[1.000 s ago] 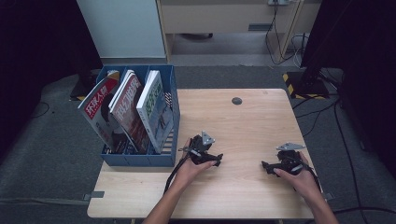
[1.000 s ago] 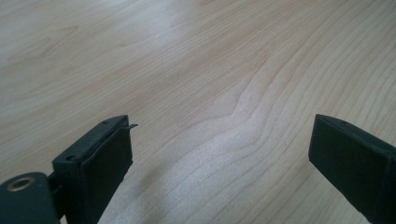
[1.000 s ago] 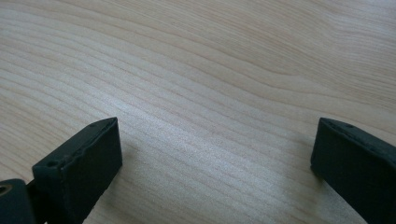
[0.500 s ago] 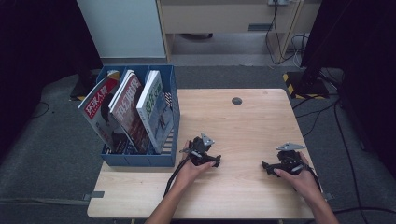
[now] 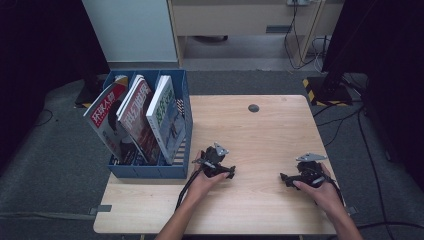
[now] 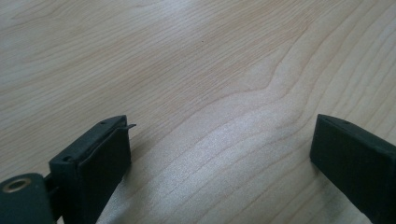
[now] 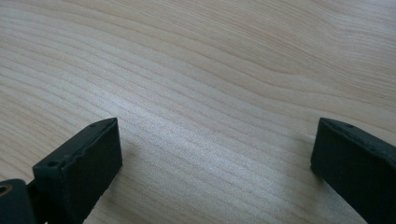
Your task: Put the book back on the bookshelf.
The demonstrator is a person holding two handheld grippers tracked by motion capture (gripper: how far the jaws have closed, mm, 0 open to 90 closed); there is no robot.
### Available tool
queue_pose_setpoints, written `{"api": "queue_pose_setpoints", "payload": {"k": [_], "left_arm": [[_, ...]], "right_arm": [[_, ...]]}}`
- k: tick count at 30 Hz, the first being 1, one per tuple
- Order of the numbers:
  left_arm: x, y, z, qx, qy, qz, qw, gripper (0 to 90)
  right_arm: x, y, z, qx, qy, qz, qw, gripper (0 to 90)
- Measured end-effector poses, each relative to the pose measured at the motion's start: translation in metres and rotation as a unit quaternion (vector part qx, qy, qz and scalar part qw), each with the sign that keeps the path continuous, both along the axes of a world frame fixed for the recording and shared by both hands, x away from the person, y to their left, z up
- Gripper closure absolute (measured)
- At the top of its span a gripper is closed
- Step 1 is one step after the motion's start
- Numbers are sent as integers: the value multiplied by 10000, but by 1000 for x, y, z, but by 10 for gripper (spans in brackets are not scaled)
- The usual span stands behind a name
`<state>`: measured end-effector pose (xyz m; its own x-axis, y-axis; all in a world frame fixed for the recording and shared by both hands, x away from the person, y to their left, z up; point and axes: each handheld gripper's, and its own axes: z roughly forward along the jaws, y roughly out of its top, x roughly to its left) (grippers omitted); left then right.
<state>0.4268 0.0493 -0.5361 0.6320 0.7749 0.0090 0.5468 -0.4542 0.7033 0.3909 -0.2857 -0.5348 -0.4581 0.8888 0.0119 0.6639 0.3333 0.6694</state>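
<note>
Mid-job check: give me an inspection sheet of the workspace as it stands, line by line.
Surface: light wooden table, bare wood under both tools, dark round grommet near the far edge.
Job's things: blue file rack at the table's left edge, holding three magazines leaning left.
Clutter: nothing seen.
Grippers: left tool beside the rack, right tool near the right edge; both open, holding nothing.
Cables: one trails from the left tool; more on the floor at right.
Surroundings: grey carpet, white panel, wooden cabinet.
</note>
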Motion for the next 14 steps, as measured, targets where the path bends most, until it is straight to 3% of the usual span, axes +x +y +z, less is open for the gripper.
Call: {"api": "queue_pose_setpoints", "payload": {"k": [14], "left_arm": [[-1,3,-1,-57,28,9,10000,37]], "right_arm": [[-1,0,-1,15,-30,-20,10000,17]]}}
